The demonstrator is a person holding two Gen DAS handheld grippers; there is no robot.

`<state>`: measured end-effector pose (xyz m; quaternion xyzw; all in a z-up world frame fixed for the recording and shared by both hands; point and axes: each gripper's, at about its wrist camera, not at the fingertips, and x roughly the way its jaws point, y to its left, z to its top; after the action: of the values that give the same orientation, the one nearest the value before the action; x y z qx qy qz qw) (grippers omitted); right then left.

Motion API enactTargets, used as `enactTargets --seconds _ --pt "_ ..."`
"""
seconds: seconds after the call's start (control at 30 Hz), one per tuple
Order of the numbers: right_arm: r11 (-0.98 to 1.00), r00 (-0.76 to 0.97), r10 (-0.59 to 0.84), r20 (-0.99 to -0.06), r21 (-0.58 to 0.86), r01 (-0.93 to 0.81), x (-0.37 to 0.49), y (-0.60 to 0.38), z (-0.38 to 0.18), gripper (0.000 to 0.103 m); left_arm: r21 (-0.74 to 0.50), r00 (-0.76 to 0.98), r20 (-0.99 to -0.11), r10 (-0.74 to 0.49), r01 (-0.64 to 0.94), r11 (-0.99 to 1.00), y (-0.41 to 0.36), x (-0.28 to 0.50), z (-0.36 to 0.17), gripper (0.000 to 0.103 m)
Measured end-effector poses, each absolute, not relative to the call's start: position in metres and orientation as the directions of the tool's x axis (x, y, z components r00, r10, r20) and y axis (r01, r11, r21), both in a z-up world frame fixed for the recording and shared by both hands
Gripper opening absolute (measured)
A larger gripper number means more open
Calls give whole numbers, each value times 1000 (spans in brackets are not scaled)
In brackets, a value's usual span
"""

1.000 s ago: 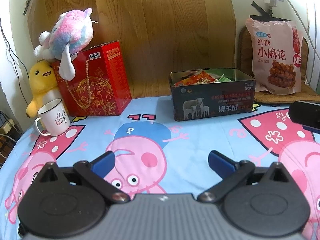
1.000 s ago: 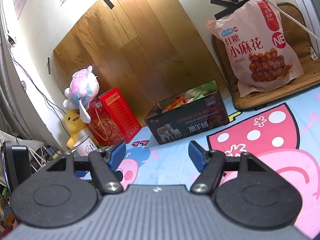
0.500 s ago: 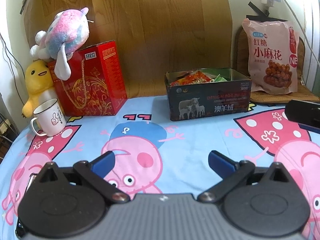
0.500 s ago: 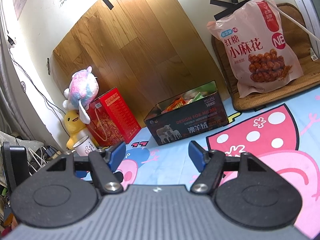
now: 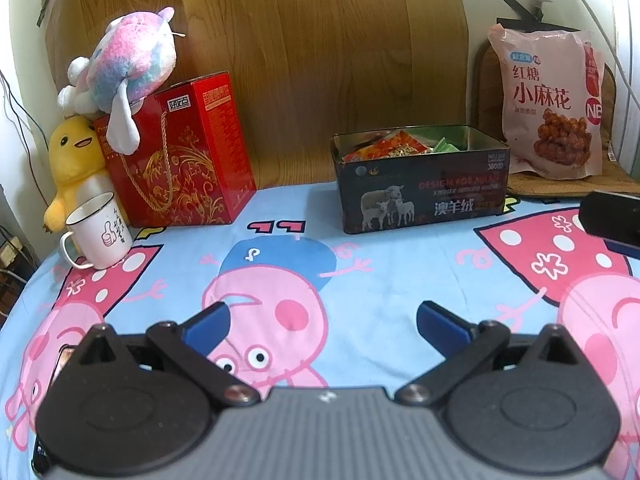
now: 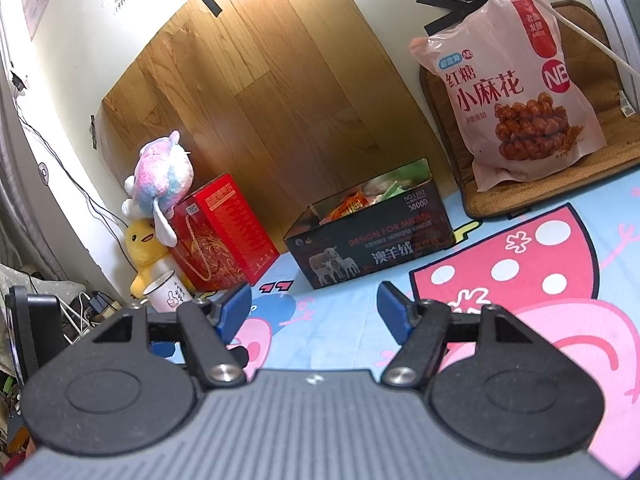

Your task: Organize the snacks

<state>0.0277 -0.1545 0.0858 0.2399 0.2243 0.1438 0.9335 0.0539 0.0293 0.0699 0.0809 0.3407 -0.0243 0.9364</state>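
Both grippers, left gripper (image 5: 322,322) and right gripper (image 6: 314,306), have jaws apart and empty, well short of the snack box (image 5: 420,184).

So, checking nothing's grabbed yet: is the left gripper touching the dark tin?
Apart. The left wrist view shows bare sheet between the open left gripper and the dark tin.

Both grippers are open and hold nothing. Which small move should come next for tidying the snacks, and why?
Probably move the right gripper toward the big pink snack bag leaning at the back right. It is the only snack visibly outside the dark open tin box, which already holds packets, and it stands on the right gripper's side.
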Motion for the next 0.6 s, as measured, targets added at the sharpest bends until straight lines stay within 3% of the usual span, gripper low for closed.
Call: enactTargets --seconds 0.6 --pt "841 851 380 -363 518 -155 33 -154 80 71 137 748 -664 12 107 985 28 61 62 103"
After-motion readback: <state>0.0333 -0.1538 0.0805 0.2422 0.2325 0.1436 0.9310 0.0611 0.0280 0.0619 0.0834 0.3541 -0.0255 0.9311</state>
